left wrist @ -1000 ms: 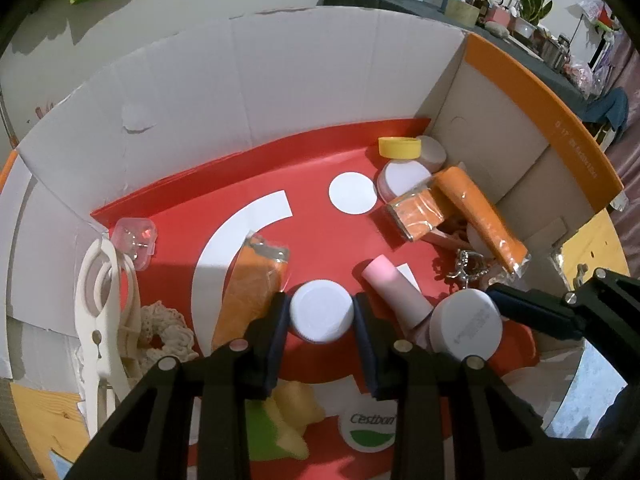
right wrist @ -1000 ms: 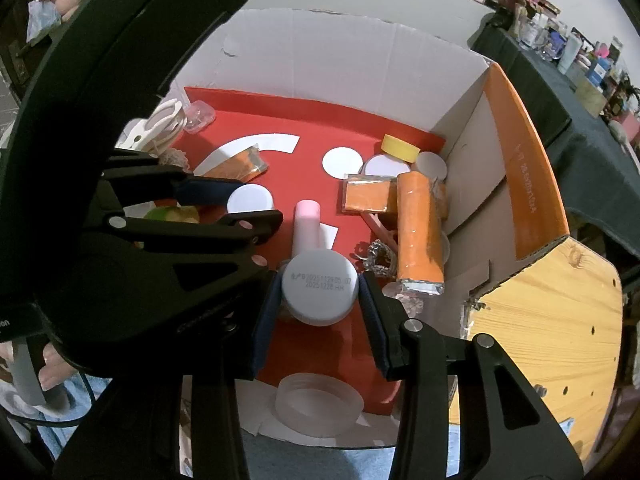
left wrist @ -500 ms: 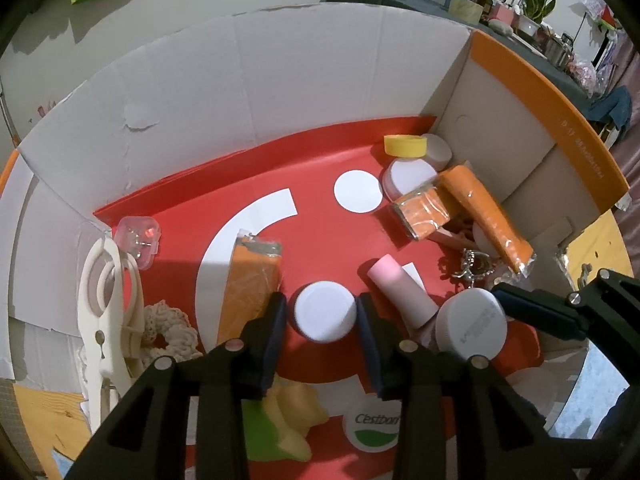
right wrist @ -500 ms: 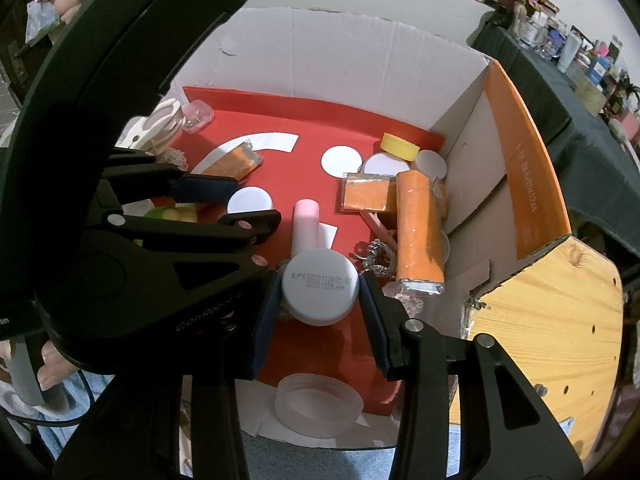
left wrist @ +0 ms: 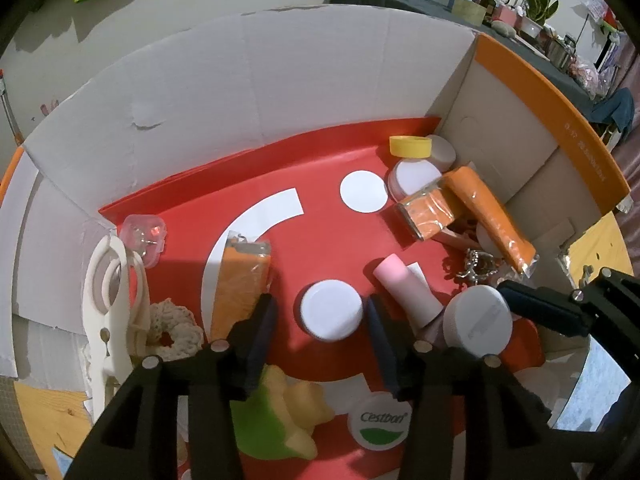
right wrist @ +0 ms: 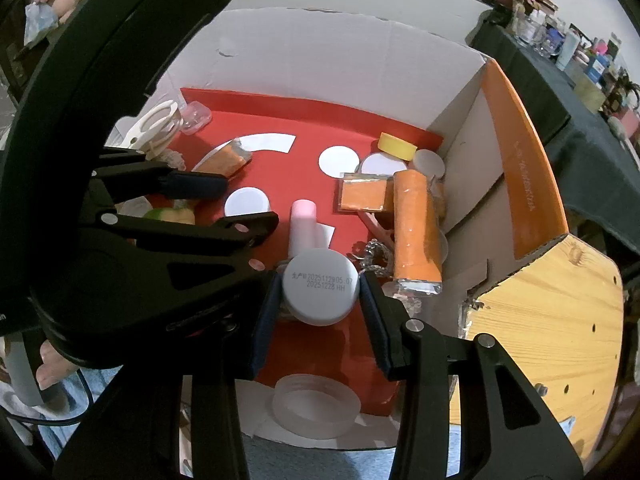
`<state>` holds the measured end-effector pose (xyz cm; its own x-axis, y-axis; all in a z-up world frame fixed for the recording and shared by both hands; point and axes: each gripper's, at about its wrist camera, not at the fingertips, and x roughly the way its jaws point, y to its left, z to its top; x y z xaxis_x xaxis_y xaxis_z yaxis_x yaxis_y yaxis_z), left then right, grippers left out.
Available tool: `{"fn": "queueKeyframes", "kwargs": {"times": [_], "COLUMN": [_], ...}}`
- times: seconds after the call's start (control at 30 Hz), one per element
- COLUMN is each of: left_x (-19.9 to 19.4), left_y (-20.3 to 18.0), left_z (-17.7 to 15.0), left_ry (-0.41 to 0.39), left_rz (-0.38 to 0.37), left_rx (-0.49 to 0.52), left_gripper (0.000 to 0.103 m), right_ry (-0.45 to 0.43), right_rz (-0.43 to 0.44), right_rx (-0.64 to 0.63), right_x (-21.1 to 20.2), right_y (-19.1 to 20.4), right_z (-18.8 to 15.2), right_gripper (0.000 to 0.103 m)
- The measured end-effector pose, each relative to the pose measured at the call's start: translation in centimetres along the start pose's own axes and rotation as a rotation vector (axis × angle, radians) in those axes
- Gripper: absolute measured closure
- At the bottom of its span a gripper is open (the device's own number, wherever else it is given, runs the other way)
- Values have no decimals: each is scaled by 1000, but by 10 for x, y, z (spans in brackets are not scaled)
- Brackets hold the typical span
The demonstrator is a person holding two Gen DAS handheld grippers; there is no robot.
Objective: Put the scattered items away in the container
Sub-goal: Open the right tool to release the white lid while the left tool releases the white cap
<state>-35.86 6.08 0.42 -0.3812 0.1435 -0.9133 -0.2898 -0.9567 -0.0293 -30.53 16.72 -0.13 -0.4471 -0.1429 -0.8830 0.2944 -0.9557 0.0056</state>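
Observation:
A cardboard box [left wrist: 280, 92] with a red floor holds several small items. A white round jar [left wrist: 331, 315] stands on that floor between the fingers of my left gripper [left wrist: 320, 320]. The jaws are opening and gaps show on both sides of the jar. In the right wrist view the same jar [right wrist: 246, 201] sits between the left gripper's fingers [right wrist: 200, 184]. My right gripper [right wrist: 320, 292] is shut on a grey-white jar [right wrist: 320, 286] with a printed date on its flat end. It hangs just above the box's near right part, beside the pink tube [right wrist: 303, 226].
Orange packets [left wrist: 490, 216], a yellow cap [left wrist: 411, 146] and white lids crowd the far right corner. A white clip [left wrist: 108, 312], a crocheted ring [left wrist: 172, 330] and a clear case [left wrist: 145, 234] lie left. A green-yellow toy [left wrist: 276, 416] and a clear lid [right wrist: 316, 408] lie near the front. Wooden tabletop [right wrist: 552, 320] lies right.
My left gripper's jaws have spread apart and let go of the white jar, which stays on the red floor. The right gripper still holds its jar in place.

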Motion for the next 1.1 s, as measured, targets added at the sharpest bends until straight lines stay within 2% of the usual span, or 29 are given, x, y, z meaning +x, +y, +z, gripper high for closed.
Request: {"fn": "queueKeyframes", "kwargs": {"times": [0.87, 1.1], "left_x": [-11, -20], "left_y": [14, 19], "left_z": [2, 3], "left_ry": [-4, -24], "left_rz": [26, 35], "left_rx": [12, 17], "left_gripper": [42, 36], "right_ry": [8, -1], "right_rz": [6, 5], "right_rx": [12, 24], "right_x": [-1, -5], "right_y": [-8, -12], "right_z": [-1, -2], "right_gripper": [56, 52]}}
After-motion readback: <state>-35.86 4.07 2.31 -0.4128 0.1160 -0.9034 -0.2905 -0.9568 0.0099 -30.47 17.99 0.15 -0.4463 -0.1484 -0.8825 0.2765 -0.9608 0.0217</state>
